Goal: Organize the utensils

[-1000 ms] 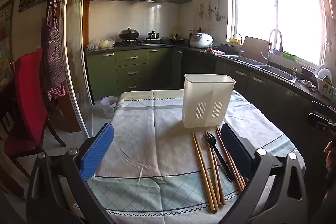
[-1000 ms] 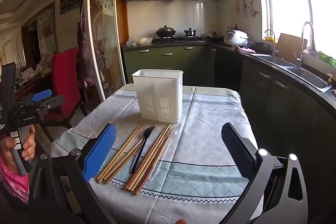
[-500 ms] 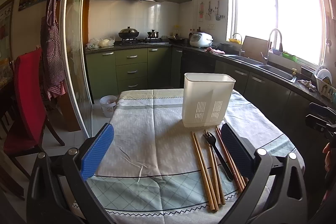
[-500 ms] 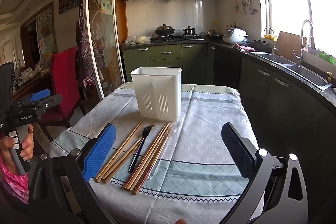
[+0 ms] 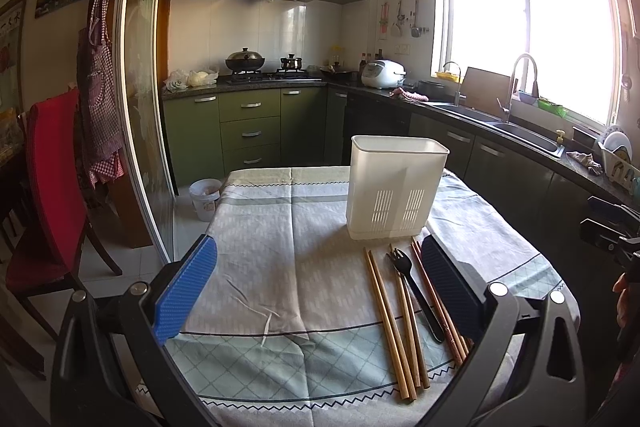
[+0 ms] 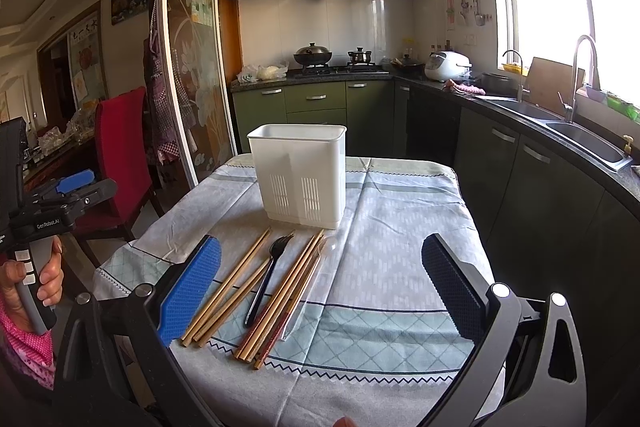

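Observation:
A white slotted utensil holder [image 5: 394, 187] [image 6: 301, 175] stands upright on the clothed table. In front of it lie several wooden chopsticks [image 5: 390, 315] [image 6: 228, 287], a black plastic fork [image 5: 416, 295] [image 6: 266, 277] and a clear plastic utensil [image 6: 306, 291]. My left gripper [image 5: 316, 287] is open above the near table edge, its right pad beside the chopsticks. My right gripper [image 6: 320, 287] is open too, with the utensils between and just ahead of its pads. Neither holds anything.
The table wears a grey and green patterned cloth [image 5: 280, 235] [image 6: 400, 235]. A red chair [image 5: 52, 187] stands at the left, a glass sliding door [image 5: 148, 107] behind it. Green cabinets and a sink counter [image 5: 520, 135] run along the right. A person's hand [image 6: 36, 279] grips the left handle.
Both grippers have edged slightly toward the table and stay open. The utensils and the holder have not moved.

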A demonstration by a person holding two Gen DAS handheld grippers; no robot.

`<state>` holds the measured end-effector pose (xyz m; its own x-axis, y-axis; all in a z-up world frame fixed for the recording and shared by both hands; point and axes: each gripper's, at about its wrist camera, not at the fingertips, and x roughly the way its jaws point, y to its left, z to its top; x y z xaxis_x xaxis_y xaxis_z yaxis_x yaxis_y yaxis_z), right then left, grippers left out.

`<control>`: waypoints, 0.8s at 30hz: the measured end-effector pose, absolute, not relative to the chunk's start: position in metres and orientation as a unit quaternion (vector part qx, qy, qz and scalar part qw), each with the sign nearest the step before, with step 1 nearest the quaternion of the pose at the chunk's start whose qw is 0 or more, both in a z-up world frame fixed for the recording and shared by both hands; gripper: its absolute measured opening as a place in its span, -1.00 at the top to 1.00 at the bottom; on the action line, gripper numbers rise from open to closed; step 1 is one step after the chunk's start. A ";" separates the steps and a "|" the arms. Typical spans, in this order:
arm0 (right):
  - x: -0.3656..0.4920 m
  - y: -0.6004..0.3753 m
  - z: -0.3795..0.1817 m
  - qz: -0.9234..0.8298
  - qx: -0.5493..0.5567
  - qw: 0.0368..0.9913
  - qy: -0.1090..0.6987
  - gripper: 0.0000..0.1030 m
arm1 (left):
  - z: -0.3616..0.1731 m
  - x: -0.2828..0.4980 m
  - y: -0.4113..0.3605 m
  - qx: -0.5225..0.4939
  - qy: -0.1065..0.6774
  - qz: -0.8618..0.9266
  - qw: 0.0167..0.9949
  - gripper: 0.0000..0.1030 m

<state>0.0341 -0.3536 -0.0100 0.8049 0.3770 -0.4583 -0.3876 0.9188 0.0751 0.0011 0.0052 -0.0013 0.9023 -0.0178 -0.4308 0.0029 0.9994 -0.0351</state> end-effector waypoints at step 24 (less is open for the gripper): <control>0.038 -0.352 -0.015 0.200 -0.012 0.949 0.245 -0.93 | -0.007 0.001 0.005 -0.020 0.225 -0.010 0.974 -0.89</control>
